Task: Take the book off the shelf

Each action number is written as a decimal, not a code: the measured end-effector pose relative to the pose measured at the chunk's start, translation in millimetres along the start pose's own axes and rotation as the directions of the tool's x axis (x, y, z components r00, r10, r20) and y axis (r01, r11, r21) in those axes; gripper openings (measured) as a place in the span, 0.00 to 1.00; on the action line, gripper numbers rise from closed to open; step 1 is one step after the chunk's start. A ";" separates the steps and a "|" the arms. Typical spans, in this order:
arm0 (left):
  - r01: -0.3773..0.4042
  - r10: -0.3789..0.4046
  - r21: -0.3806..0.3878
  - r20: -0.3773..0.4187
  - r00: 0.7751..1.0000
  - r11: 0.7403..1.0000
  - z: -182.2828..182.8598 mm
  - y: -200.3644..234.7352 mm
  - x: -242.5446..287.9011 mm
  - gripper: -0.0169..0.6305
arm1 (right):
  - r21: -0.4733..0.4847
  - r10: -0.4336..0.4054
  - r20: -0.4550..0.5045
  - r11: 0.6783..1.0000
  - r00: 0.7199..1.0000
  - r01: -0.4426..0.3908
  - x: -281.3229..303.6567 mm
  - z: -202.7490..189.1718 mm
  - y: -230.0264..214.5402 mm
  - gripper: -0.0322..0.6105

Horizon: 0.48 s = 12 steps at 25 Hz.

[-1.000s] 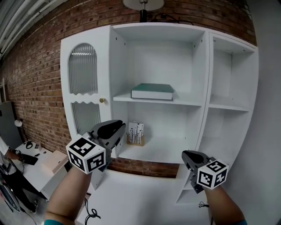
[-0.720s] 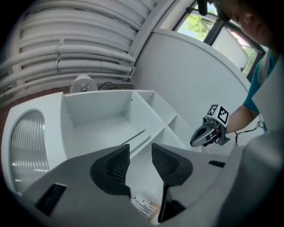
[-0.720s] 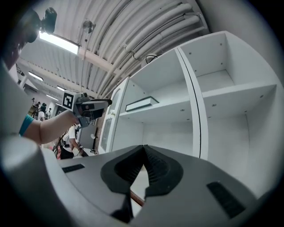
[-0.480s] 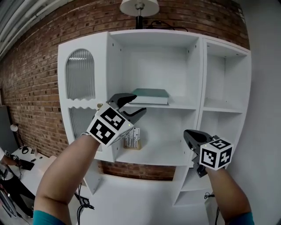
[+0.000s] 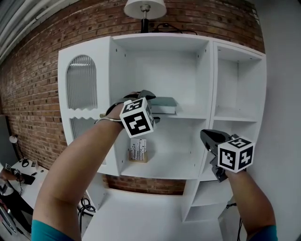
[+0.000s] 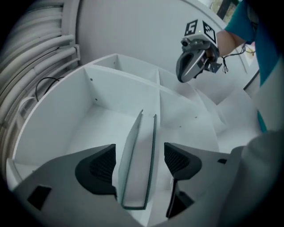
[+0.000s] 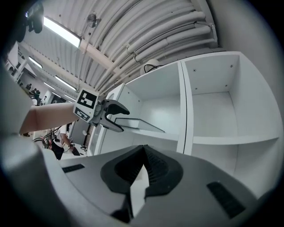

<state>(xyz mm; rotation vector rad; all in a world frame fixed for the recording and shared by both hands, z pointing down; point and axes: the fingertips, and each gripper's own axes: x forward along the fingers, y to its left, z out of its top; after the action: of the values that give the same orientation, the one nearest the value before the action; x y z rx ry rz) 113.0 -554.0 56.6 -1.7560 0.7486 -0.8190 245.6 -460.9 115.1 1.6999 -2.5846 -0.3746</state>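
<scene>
A teal-covered book [image 5: 165,102] lies flat on the middle shelf [image 5: 188,115] of a white cabinet. My left gripper [image 5: 151,107] reaches level into that shelf at the book's left end. Its jaws have just been opening and stand wide. In the left gripper view the book's end [image 6: 141,146] sits between the pads [image 6: 101,170] with a gap on each side. My right gripper [image 5: 210,137] hangs shut and holds nothing, lower right, in front of the cabinet's divider. From the right gripper view [image 7: 143,153] I see the left gripper [image 7: 111,116] at the book [image 7: 140,125].
The white cabinet [image 5: 210,84] stands against a brick wall [image 5: 33,84]. It has an arched ribbed-glass door [image 5: 81,89] with a brass knob on the left and narrow side shelves [image 5: 233,115] on the right. A small box holder [image 5: 137,151] sits on the lower shelf. A lamp [image 5: 145,9] stands on top.
My left gripper rose and moved right to the book's end, rolled over, and its jaws went from shut to wide open. My right gripper rose a little.
</scene>
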 end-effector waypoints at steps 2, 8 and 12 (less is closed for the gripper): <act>0.028 -0.025 0.059 -0.052 0.998 0.998 -1.9 -1.2 14.2 0.54 | 0.009 -0.007 -0.005 1.000 1.000 0.007 -4.2 -5.0 -4.6 0.08; 0.110 -0.087 0.133 -0.165 0.982 0.985 -10.4 -3.3 43.8 0.55 | 0.032 -0.032 -0.021 0.999 0.999 0.032 -18.9 -19.4 -22.3 0.08; 0.147 -0.110 0.148 -0.231 0.967 0.978 -21.6 -7.4 58.5 0.55 | 0.037 -0.050 -0.025 0.998 0.998 0.051 -27.5 -23.9 -32.6 0.08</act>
<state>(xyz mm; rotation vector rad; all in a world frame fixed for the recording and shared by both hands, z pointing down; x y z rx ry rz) 129.9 -609.9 79.6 -1.5938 0.6960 -1.1478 289.7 -452.6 134.3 1.7728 -2.5522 -0.3064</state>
